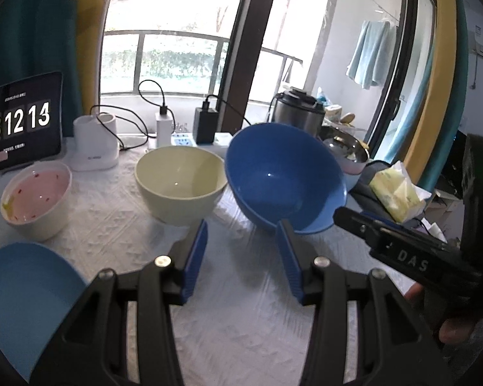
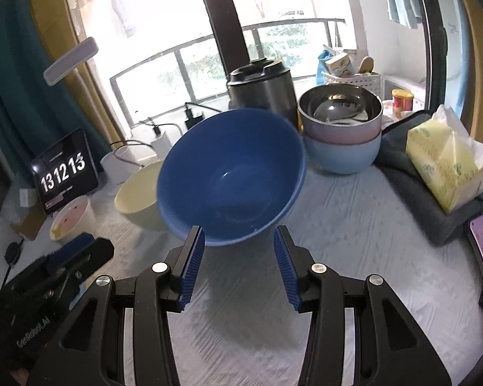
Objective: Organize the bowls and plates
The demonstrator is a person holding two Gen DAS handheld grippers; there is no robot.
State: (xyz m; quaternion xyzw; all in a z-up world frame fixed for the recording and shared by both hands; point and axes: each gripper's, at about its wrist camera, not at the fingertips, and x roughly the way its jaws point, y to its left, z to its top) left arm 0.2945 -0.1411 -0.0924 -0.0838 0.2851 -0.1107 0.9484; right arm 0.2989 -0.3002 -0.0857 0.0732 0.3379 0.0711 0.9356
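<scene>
Blue pads of the right hand-held gripper [image 2: 238, 234] pinch the rim of a tilted dark blue bowl [image 2: 232, 173] at frame centre; the left hand-held gripper [image 1: 243, 228] stands half-open, empty. White textured cloth covers the worktop [image 2: 354, 257]. Balcony windows behind. A tablet [image 2: 64, 170] reads "13 12 13".

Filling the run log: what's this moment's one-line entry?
blue bowl tilted, near rim between right gripper jaws, grip unclear | left gripper open, empty | cream bowl upright beside it
</scene>
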